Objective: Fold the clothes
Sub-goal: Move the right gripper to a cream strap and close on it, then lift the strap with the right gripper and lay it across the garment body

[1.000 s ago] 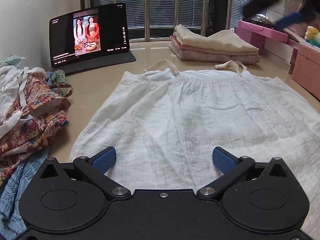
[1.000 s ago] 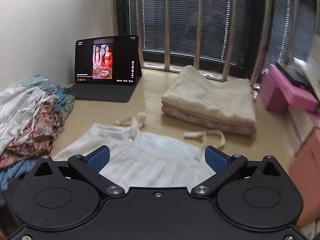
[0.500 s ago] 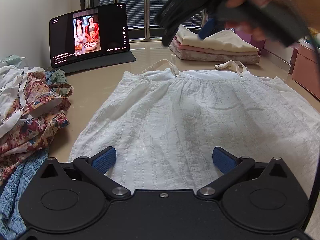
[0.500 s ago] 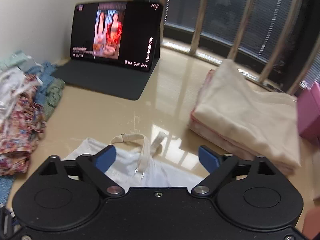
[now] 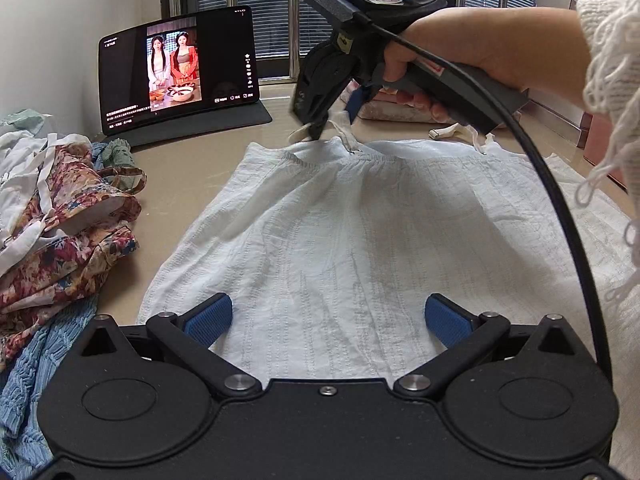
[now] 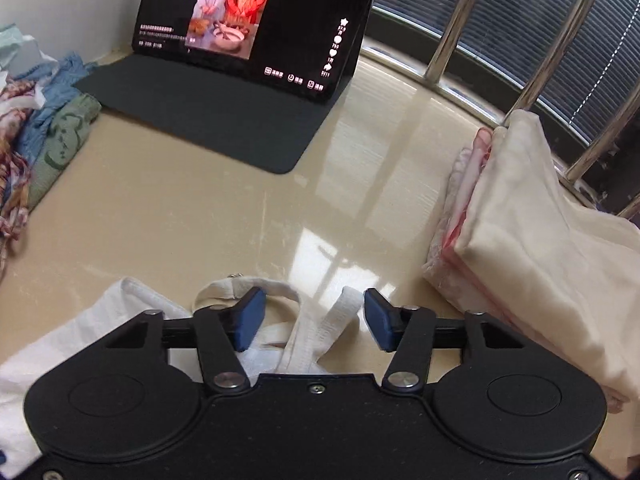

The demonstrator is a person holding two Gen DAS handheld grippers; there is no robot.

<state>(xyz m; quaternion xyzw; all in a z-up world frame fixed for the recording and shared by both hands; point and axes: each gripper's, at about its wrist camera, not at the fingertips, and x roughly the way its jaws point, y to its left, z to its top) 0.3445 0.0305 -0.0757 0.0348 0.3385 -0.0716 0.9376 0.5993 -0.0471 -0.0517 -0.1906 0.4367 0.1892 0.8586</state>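
White crinkled cotton, a strappy garment [image 5: 360, 240], lies spread flat on the beige tabletop [image 6: 180, 216], filling the centre of the left wrist view, its hem at the bottom of the frame and its strap edge toward the top. The left gripper [image 5: 328, 318] hovers over the hem, jaws wide, nothing between them. The right gripper [image 6: 314, 322], held in a person's hand [image 5: 480, 52], sits at the strap edge in the upper centre of that view; its jaws are closing, with the looped shoulder strap [image 6: 280, 312] lying between the pads, which do not yet visibly press on it. The garment's long axis runs from lower frame to upper frame, so each gripper stands at one end, the right one nearer the straps. The likely next move, gathering or tucking the strap, depends on the strap lying directly ahead of the right fingers. A folded cream stack [image 6: 532, 220] rests at right, unfolded clothes [image 5: 52, 216] at left, and a propped tablet [image 5: 180, 68] at upper left.
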